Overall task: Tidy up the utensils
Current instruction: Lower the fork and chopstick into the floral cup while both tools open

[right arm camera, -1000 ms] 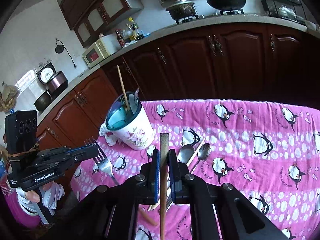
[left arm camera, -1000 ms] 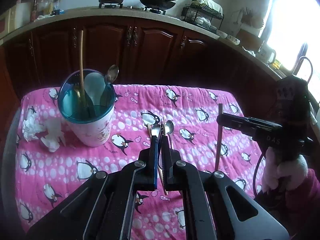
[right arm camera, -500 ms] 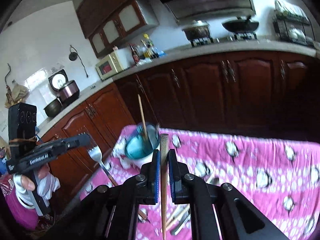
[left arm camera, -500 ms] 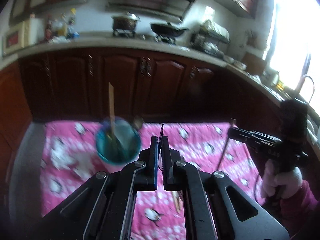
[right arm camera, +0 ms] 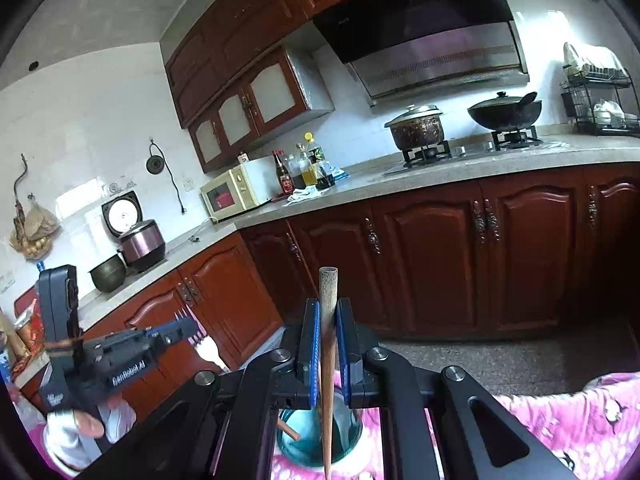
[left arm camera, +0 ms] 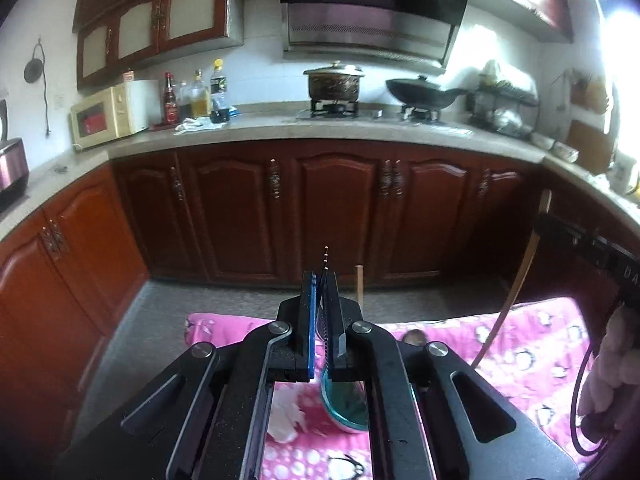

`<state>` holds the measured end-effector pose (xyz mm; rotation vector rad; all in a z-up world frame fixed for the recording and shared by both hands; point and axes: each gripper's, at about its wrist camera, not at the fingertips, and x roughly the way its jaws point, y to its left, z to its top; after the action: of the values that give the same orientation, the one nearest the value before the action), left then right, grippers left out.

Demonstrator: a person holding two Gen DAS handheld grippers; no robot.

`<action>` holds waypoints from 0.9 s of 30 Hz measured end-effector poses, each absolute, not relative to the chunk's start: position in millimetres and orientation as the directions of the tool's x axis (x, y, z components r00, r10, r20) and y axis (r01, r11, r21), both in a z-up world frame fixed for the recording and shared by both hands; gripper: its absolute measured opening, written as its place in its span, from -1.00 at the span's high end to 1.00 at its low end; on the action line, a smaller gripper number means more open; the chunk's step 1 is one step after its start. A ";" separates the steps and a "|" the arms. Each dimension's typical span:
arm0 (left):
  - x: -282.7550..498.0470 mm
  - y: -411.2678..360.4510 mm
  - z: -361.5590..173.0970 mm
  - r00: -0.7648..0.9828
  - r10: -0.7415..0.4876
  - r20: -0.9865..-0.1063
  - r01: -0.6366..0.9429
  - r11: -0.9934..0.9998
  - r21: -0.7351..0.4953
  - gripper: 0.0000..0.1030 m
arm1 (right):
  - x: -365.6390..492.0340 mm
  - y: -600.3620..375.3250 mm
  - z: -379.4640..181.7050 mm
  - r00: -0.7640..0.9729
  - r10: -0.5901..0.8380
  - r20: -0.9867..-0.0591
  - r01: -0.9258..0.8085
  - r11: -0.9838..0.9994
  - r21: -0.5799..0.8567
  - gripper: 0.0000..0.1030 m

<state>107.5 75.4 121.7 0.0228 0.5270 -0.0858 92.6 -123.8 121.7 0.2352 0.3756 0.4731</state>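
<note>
Pink penguin cloth (right arm camera: 580, 420); right gripper (right arm camera: 328, 320) pinches brown chopstick (right arm camera: 328, 360), left gripper (left arm camera: 320, 280) pinches fork (left arm camera: 325, 264).

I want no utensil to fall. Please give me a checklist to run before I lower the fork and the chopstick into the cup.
1. Grip of left gripper on the silver metal fork: ok, shut on it.
2. Grip of right gripper on the brown wooden chopstick: ok, shut on it.
3. Free room in the teal-rimmed round cup beside the wooden stick inside: ok.
4. Chopstick's lower end over the cup's mouth: cannot tell.
5. Grippers apart from each other: ok.
</note>
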 end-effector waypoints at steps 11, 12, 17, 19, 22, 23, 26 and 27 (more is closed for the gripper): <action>149.5 82.0 78.6 0.837 -0.024 -0.547 0.047 0.998 0.028 0.96 | 150.5 -93.3 92.9 0.827 0.462 -0.320 -0.378 0.878 0.293 0.86; 151.0 82.0 75.7 0.835 -0.026 -0.550 0.047 0.999 0.025 0.96 | 153.5 -90.9 90.7 0.828 0.459 -0.322 -0.378 0.881 0.285 0.86; 152.3 76.5 61.9 0.825 -0.031 -0.565 0.057 0.998 0.029 0.96 | 157.2 -84.6 74.5 0.815 0.459 -0.355 -0.385 0.886 0.259 0.86; 154.4 75.2 57.4 0.817 -0.039 -0.576 0.063 0.998 0.021 0.96 | 158.8 -80.2 67.3 0.805 0.460 -0.374 -0.389 0.886 0.254 0.86; 155.3 72.1 50.9 0.808 -0.041 -0.587 0.064 0.998 0.020 0.95 | 160.1 -77.9 55.1 0.788 0.464 -0.405 -0.391 0.885 0.252 0.86; 155.6 71.6 48.0 0.804 -0.041 -0.593 0.064 0.998 0.018 0.95 | 160.7 -76.5 52.3 0.783 0.464 -0.414 -0.392 0.885 0.251 0.86; 155.6 69.3 41.0 0.793 -0.043 -0.608 0.067 0.998 0.016 0.95 | 162.3 -73.1 39.0 0.758 0.474 -0.447 -0.402 0.880 0.252 0.86; 155.3 68.0 38.5 0.790 -0.043 -0.612 0.067 0.998 0.016 0.95 | 162.8 -71.8 33.6 0.748 0.477 -0.460 -0.404 0.879 0.254 0.86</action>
<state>155.3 68.0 38.5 0.0377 0.6579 -0.0590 162.8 -71.8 33.6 0.1412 0.5410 0.4838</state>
